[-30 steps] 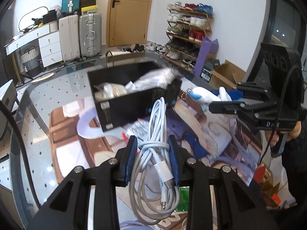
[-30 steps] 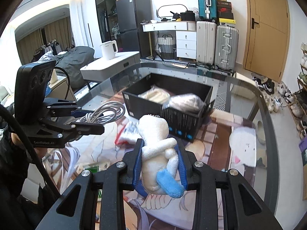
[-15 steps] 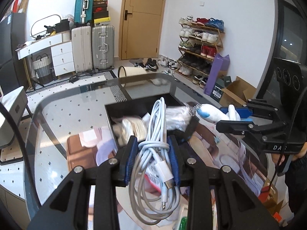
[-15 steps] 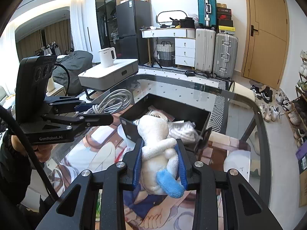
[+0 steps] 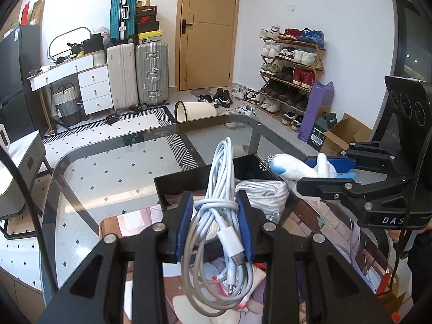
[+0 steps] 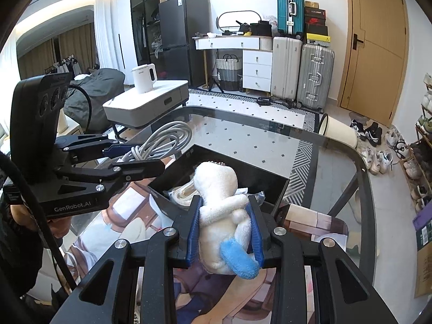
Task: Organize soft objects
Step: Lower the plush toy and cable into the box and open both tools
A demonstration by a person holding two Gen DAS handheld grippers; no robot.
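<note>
While the left gripper point(image 5: 214, 225) stays clamped on the coiled white charging cable point(image 5: 217, 216) and the right gripper point(image 6: 225, 225) on the white plush toy point(image 6: 220, 216), both at lower centre, each should clear the black storage box point(image 6: 280, 189) rim before letting go.

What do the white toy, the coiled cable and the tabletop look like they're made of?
Toy: plush fabric, fuzzy nap, blue terry-like foot.
Cable: smooth, slightly glossy plastic sheathing, probably rubbery since it loops limply.
Tabletop: clear glass; the floor pattern shows through.
</note>
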